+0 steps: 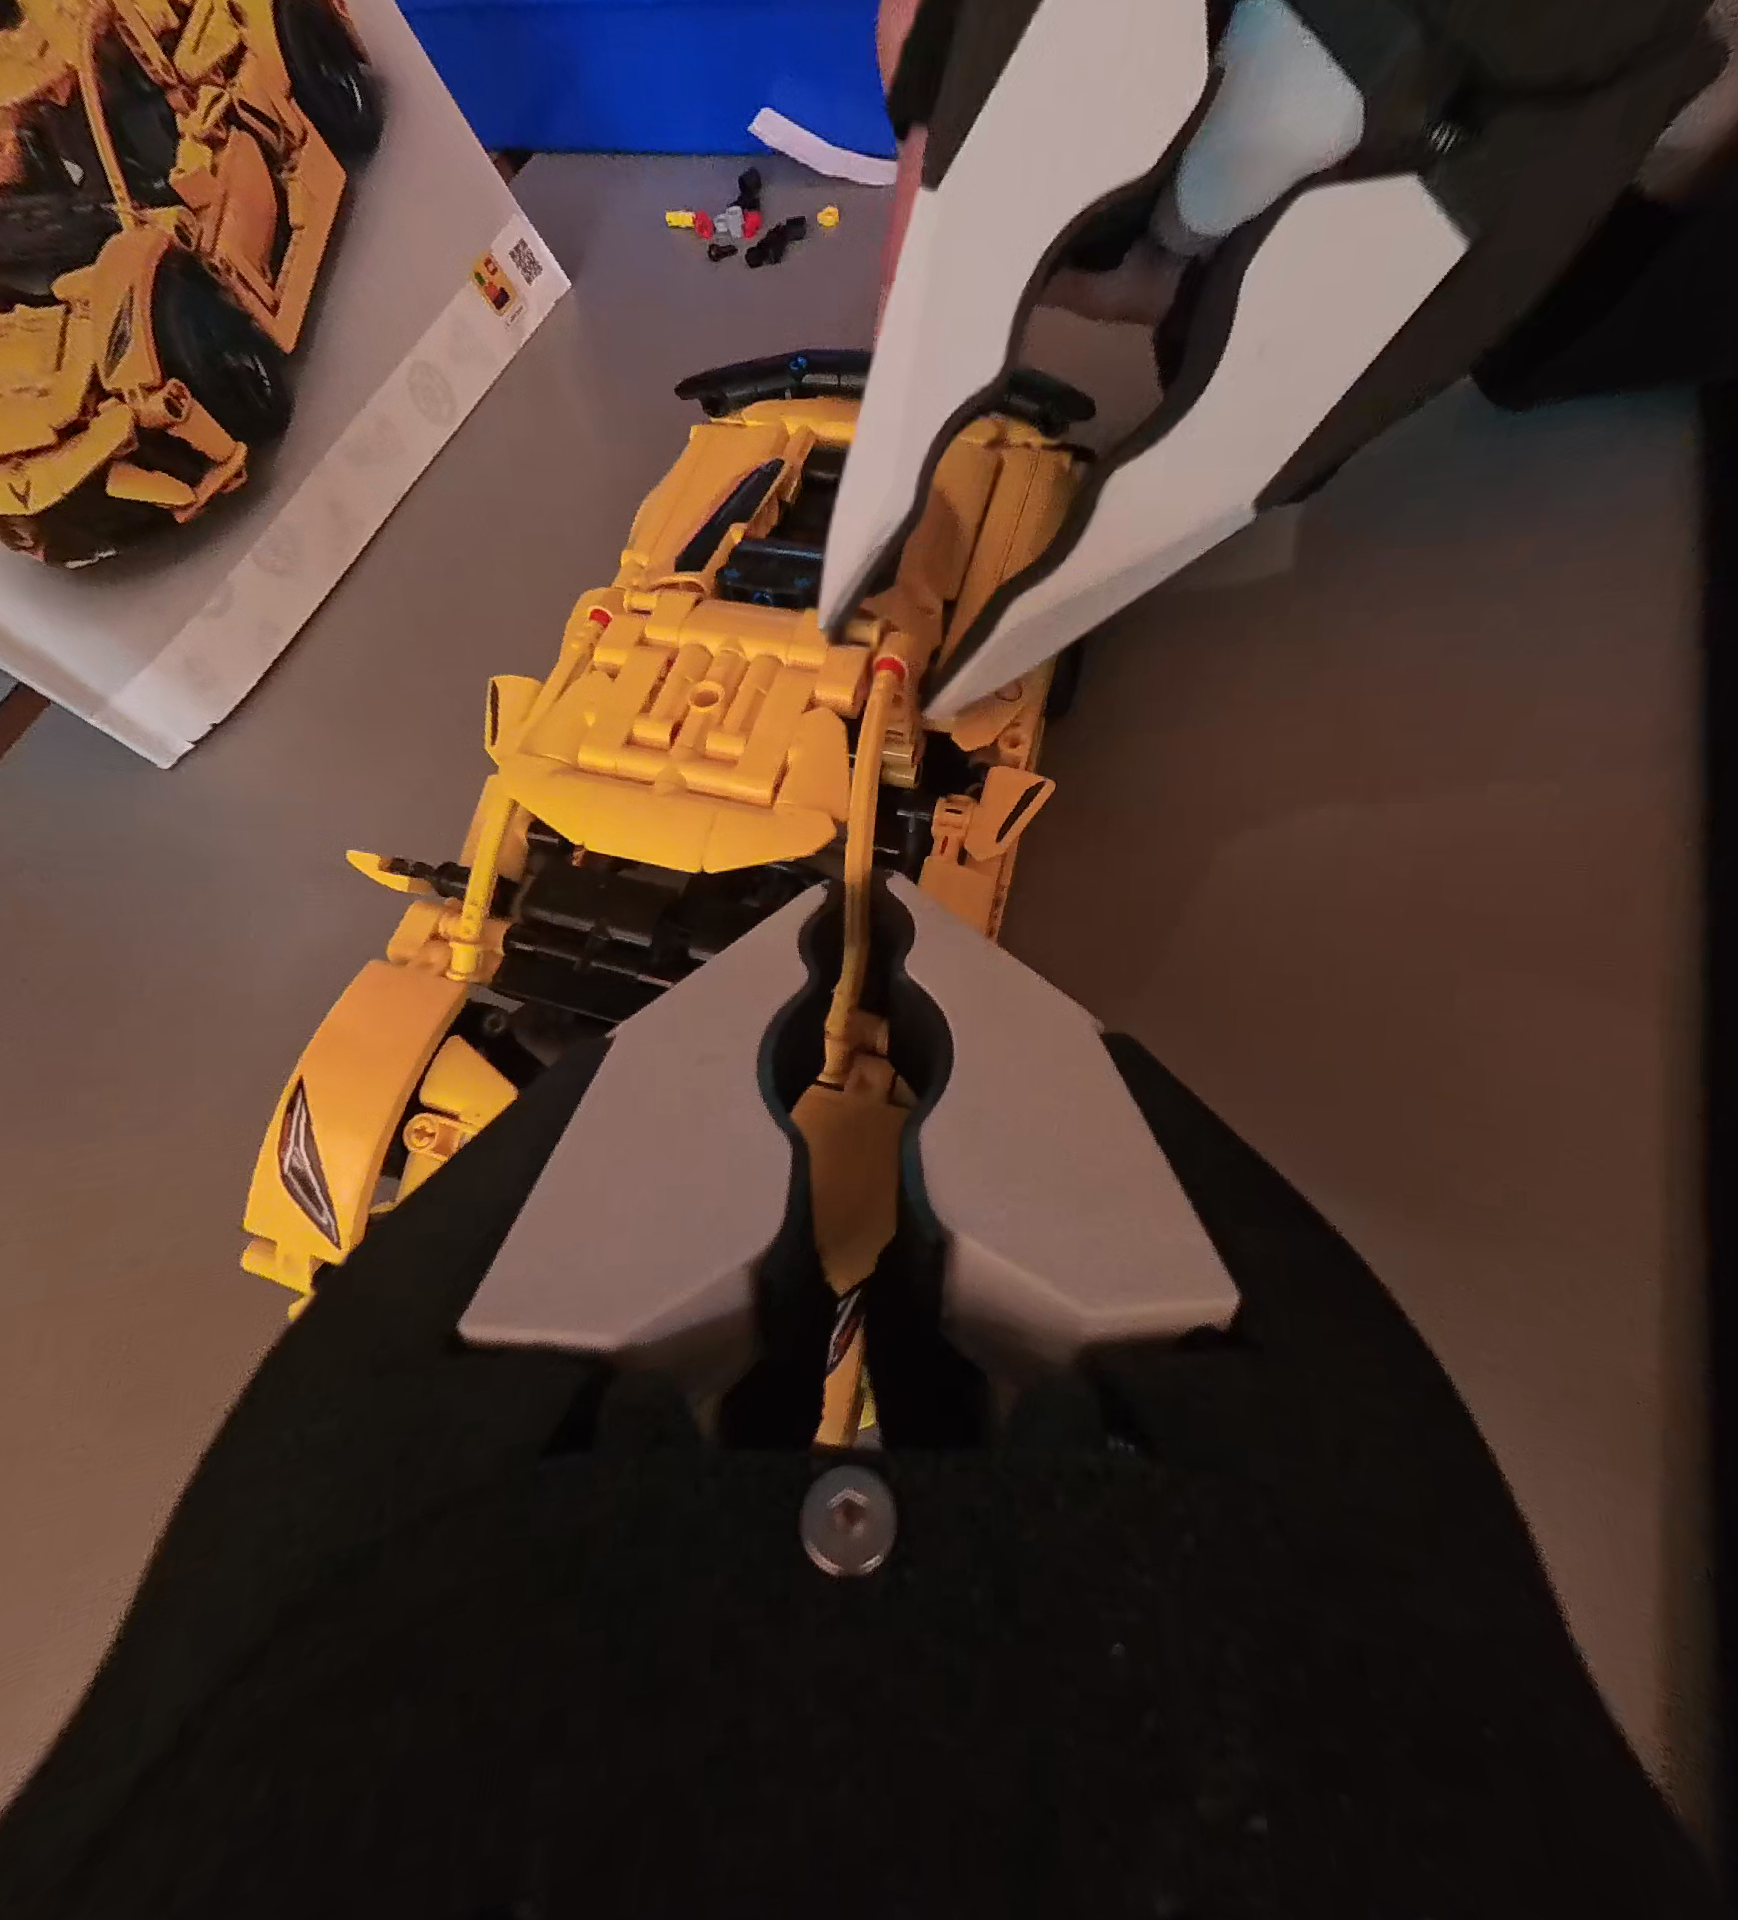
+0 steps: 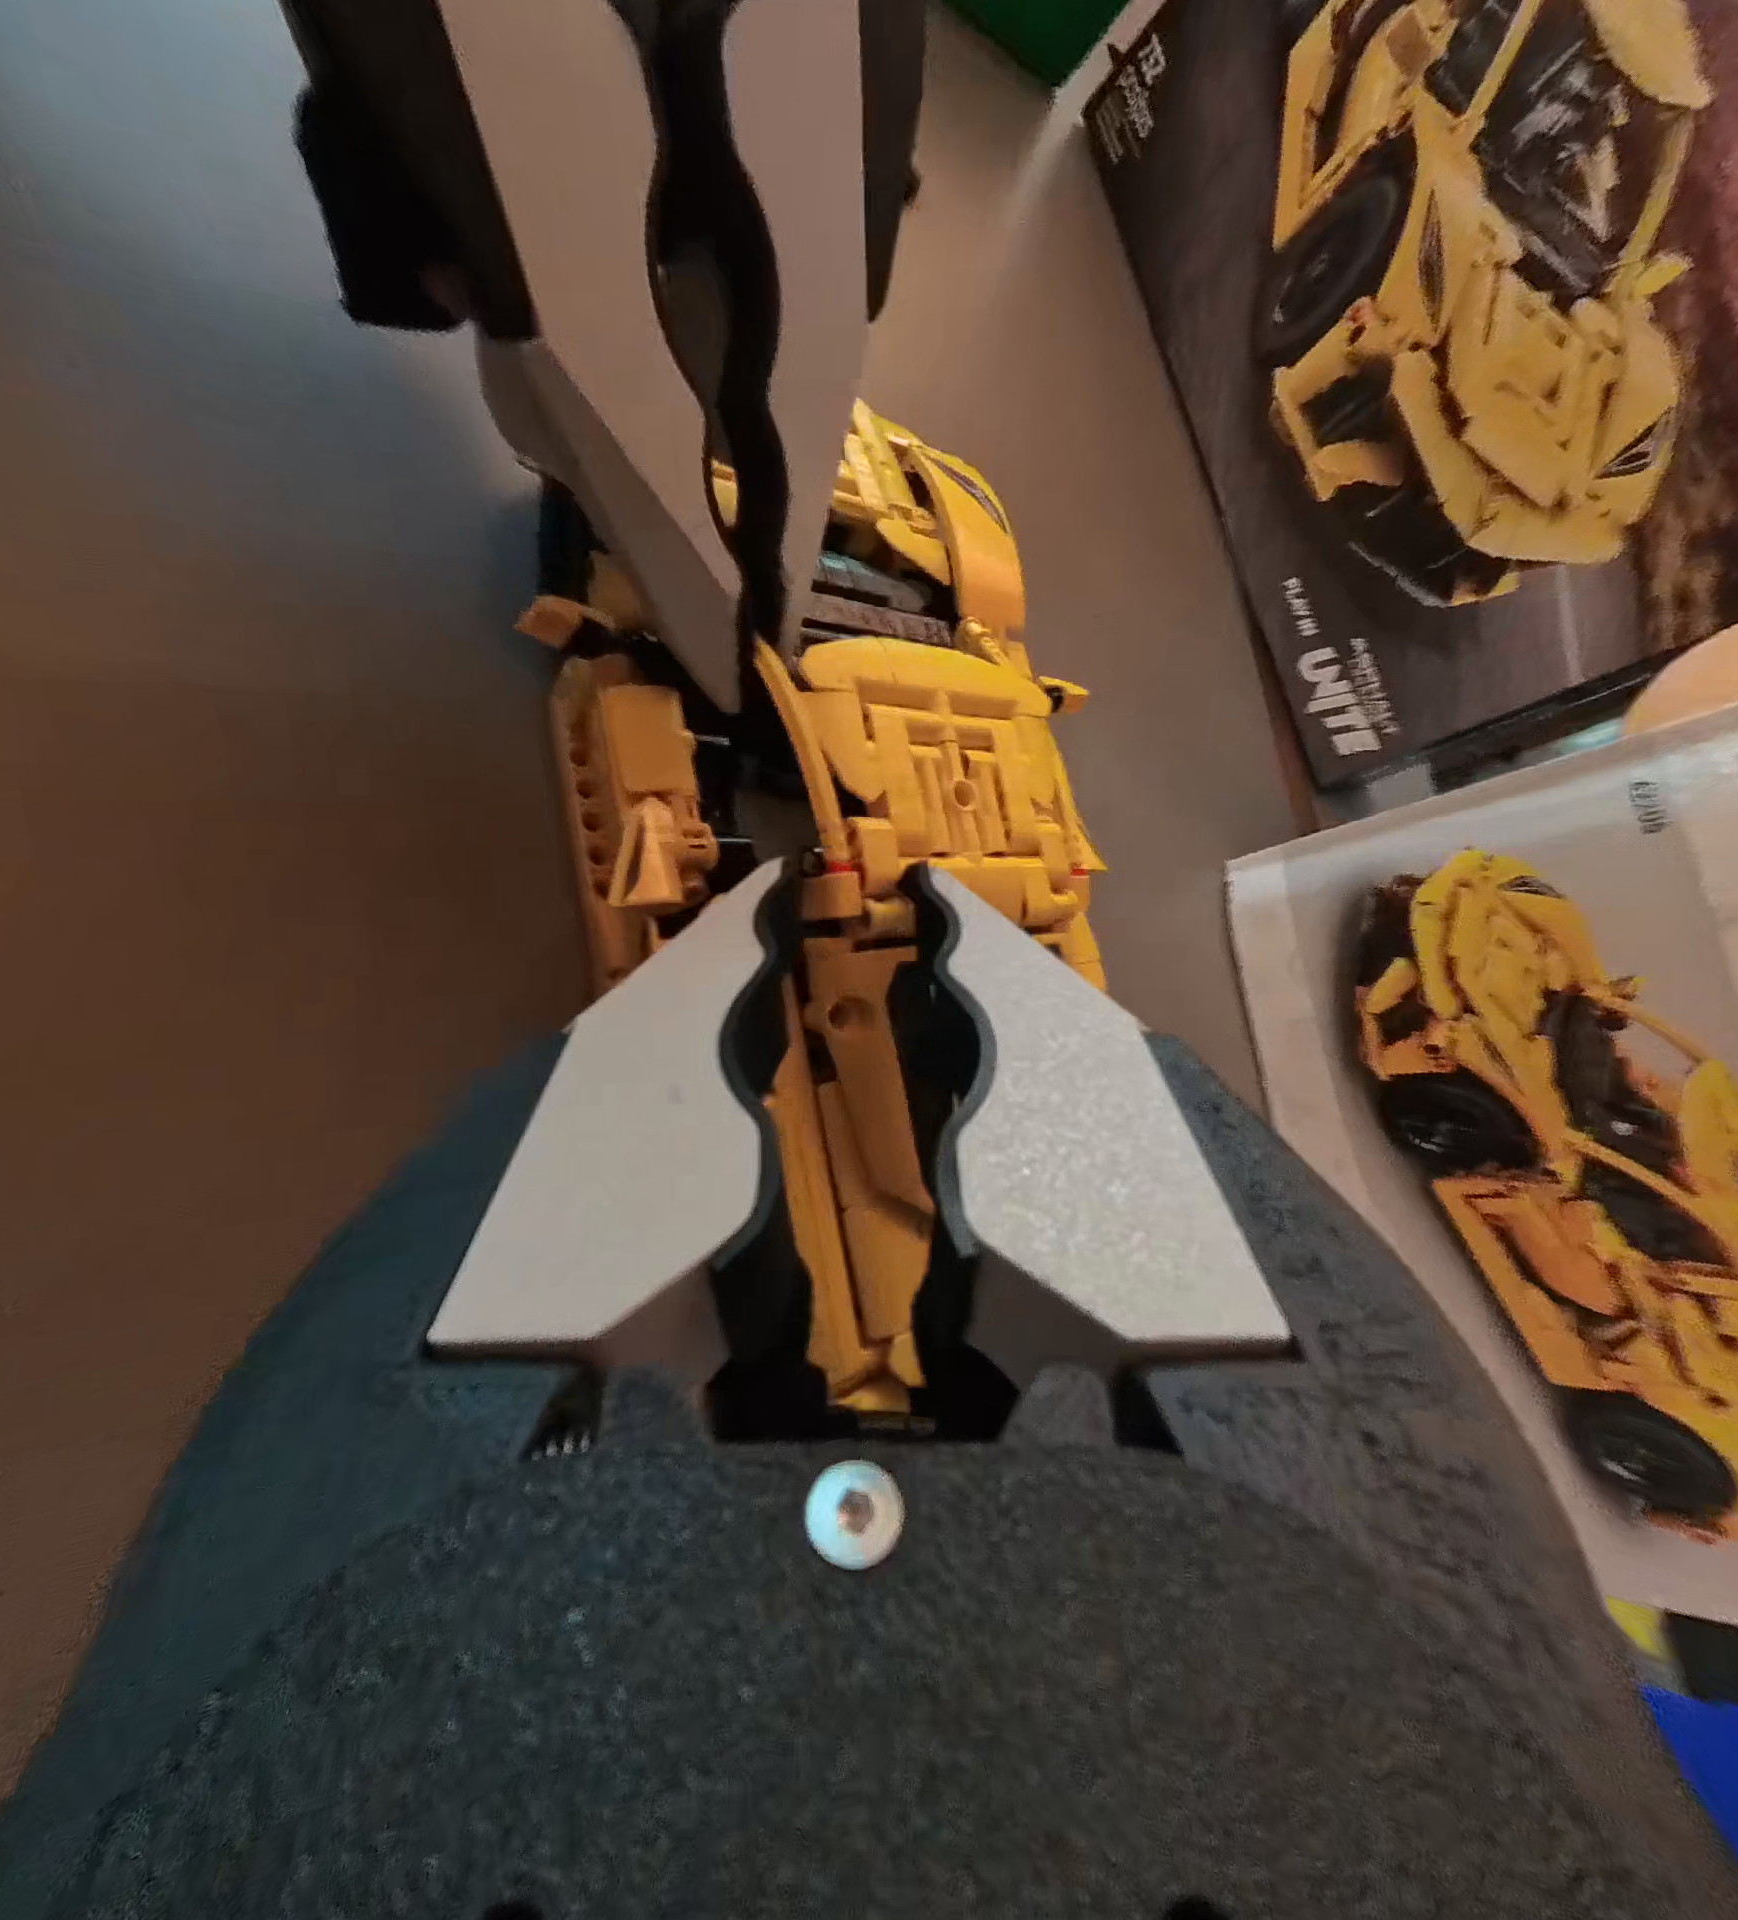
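The left tongs were closed almost all the way around a thin yellow rod at the front of the yellow toy car. The rod was pinched near its low end, likely so it could be bent or pulled. The right tongs were closed down on a small yellow joint at the other end of the same rod, near a red dot, perhaps to hold that end firm. The car lay between both tongs, in the middle of the grey surface. A booklet with a car picture lay toward the far left edge. Small loose pieces sat near the far edge, by a blue box.
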{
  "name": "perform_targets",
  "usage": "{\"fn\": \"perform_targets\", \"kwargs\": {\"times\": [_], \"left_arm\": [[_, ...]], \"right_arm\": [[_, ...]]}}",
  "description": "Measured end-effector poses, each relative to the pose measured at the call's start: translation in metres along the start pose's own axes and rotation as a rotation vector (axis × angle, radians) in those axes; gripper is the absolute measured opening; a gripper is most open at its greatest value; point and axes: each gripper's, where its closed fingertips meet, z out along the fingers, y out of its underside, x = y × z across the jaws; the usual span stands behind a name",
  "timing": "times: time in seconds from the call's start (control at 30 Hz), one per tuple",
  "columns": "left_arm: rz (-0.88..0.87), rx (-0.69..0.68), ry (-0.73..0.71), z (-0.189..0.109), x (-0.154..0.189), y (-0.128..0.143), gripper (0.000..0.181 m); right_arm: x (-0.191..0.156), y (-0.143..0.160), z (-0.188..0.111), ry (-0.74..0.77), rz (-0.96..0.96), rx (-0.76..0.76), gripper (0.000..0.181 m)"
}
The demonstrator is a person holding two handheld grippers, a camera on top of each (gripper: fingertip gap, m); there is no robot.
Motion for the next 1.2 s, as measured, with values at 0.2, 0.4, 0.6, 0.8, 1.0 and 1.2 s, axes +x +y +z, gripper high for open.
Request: {"fn": "perform_targets", "kwargs": {"times": [0.2,0.4,0.6,0.8,1.0,1.2], "left_arm": [[-0.002,0.005,0.010,0.001,0.003,-0.002,0.003],[-0.058,0.026,0.053,-0.005,0.000,0.001,0.003],[-0.087,0.043,0.091,-0.011,0.000,0.003,0.003],[-0.086,0.049,0.100,-0.014,0.000,0.004,0.003],[-0.160,0.093,0.135,-0.023,-0.005,0.004,0.003],[-0.283,0.107,0.211,-0.027,-0.005,0.003,0.005]], "right_arm": [[0.002,0.001,0.008,0.092,-0.102,-0.041,0.025],[0.002,-0.005,0.008,0.124,-0.159,-0.020,0.014],[0.001,-0.007,0.009,0.122,-0.150,0.000,0.014],[0.000,-0.008,0.008,0.120,-0.152,0.005,0.013],[0.003,-0.008,0.004,0.125,-0.135,0.006,0.003],[0.005,-0.025,-0.006,0.037,0.080,0.126,0.013]]}}
